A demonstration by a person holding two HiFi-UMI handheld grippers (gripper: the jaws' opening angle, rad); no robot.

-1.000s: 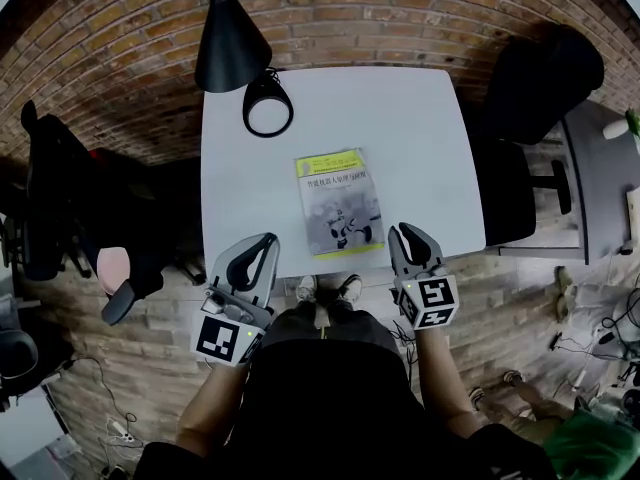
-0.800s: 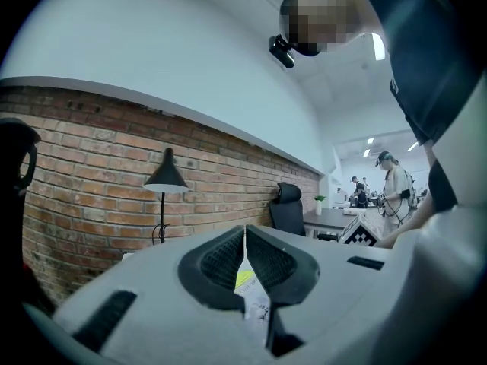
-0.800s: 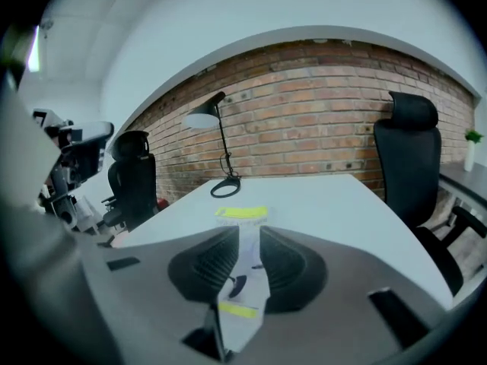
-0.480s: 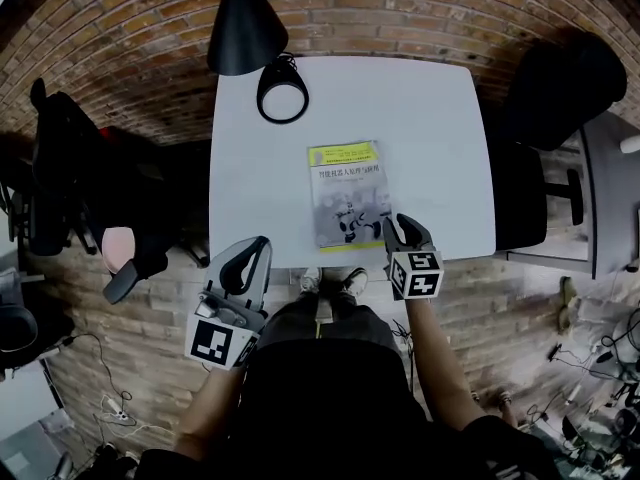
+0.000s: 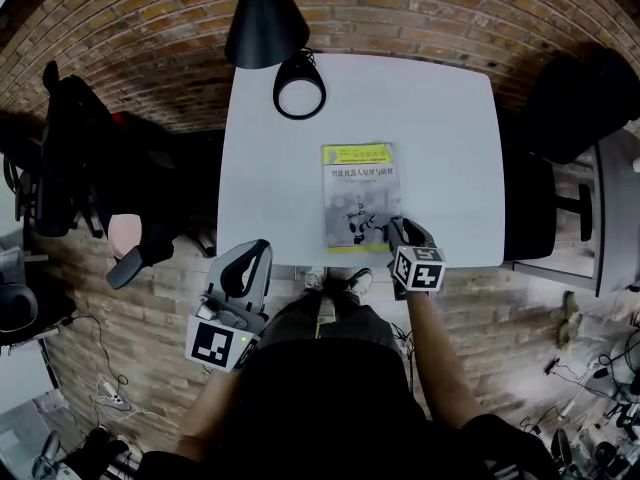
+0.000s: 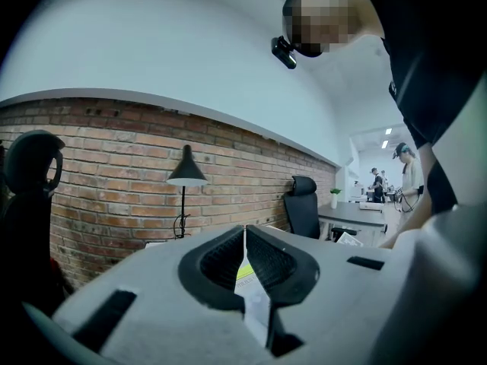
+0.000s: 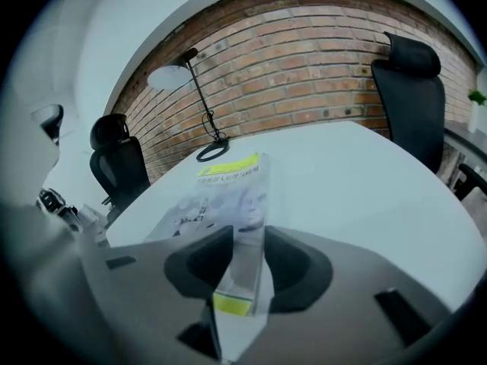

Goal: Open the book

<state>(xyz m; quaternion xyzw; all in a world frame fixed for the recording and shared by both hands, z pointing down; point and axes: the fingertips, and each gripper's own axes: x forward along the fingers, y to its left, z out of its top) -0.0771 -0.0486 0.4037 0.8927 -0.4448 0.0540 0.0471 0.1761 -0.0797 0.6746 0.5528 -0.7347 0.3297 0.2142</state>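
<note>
the book (image 5: 358, 196) lay closed near the front of the table (image 5: 440, 138), my right hand-held gripper (image 5: 404, 230) at its near right corner, jaws opening with that corner between them, probably to catch the cover, while my left hand-held gripper (image 5: 252, 258) hung clenched and empty off its near left.

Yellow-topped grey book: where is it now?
Head view: the yellow-topped grey book lies closed, centre-front on the white table, with the black desk lamp's ring base beyond it to the left.
</note>
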